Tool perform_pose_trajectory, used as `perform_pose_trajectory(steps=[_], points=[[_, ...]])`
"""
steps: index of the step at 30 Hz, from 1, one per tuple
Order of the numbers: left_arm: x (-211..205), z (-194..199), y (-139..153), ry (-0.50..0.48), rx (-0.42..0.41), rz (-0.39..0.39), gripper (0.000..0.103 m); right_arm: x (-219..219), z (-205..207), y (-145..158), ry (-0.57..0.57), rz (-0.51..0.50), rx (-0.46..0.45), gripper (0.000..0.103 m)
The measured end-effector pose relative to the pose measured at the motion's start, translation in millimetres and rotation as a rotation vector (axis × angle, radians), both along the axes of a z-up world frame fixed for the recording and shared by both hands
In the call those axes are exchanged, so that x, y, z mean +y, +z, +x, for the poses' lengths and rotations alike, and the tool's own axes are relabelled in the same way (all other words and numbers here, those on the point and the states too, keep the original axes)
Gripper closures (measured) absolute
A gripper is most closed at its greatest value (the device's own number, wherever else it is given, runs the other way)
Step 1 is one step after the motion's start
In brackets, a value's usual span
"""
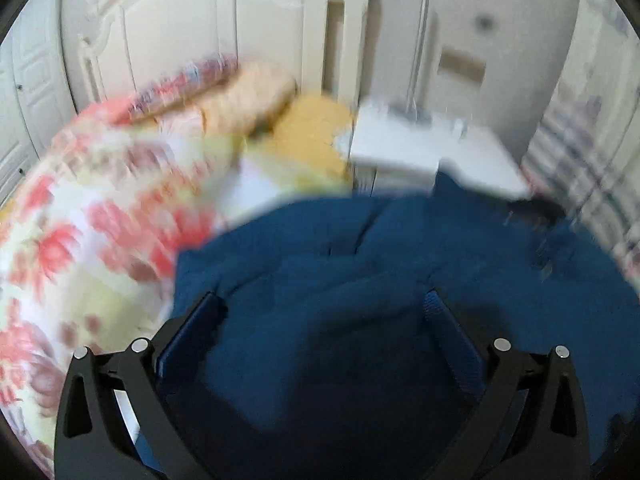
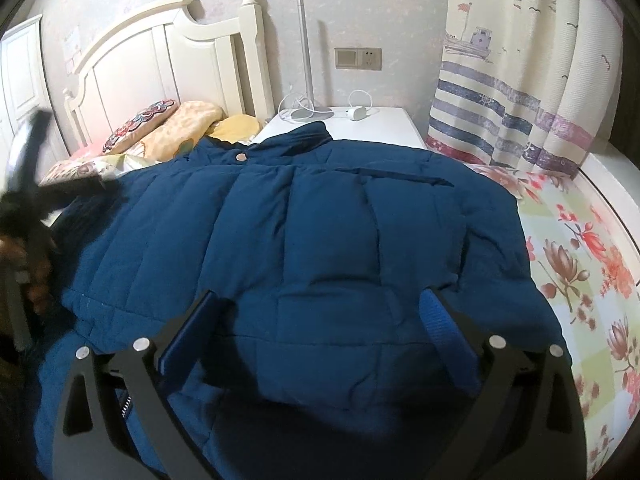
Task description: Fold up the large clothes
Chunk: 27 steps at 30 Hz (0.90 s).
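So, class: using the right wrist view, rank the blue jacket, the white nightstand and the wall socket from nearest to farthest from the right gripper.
1. Blue jacket: directly under and ahead of the open right gripper, spread on the bed.
2. White nightstand: beyond the jacket's collar, against the wall.
3. Wall socket: on the wall above the nightstand, farthest back.

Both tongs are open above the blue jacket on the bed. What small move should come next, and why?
Probably lower the right tongs onto the near edge of the blue jacket and close on it. The jacket lies spread flat on the bed, both tongs stand open with nothing gripped, and the left tongs also hover over the fabric.
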<state>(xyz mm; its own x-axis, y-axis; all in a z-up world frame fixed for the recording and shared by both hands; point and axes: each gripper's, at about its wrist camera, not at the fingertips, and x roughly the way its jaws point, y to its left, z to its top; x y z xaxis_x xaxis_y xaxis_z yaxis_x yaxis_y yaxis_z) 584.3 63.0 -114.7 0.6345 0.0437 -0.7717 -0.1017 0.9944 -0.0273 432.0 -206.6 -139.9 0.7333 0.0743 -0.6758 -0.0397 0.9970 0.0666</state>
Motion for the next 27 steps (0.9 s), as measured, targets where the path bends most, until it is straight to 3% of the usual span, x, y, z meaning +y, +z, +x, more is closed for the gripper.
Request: perform_pose_trajectory(steps=[6,8,10,14,16,19,22,25,27], points=[[-13,-24,16,0.011,-0.041,0.061,0.005,1,0,-1,0.003,0.007,-0.002,0.003],[-28,-56,32,-0.053,-0.112,0.059,0.005,0,0,-1,0.003,0.016,-0.005,0.003],[-48,-81,37,-0.129,-0.129,0.101,0.005,1,0,-1,0.001,0.015,-0.001,0.003],[-79,-95,1,-0.252,-0.008,0.228,0.004,1,1,-2,0.002,0.004,0.006,0.002],[-74,-101,-3,-0.249,-0.027,0.198,0.004,2,3,-3,-0.001,-0.014,0.013,0.002],[-66,-116,13,-0.206,0.014,0.157,0.005,5,5,-5,-0.004,-0.039,0.027,0.002],[-61,-157,36,-0.233,-0.05,0.113,0.005,5,-3,0,-0.019,-0.031,0.05,0.002],[-63,-196,41,-0.27,-0.075,0.16,0.005,12,-33,15,-0.006,0.04,0.057,0.002],[-63,-210,28,-0.285,-0.05,0.187,0.005,26,-56,18,0.047,0.047,0.057,0.002]])
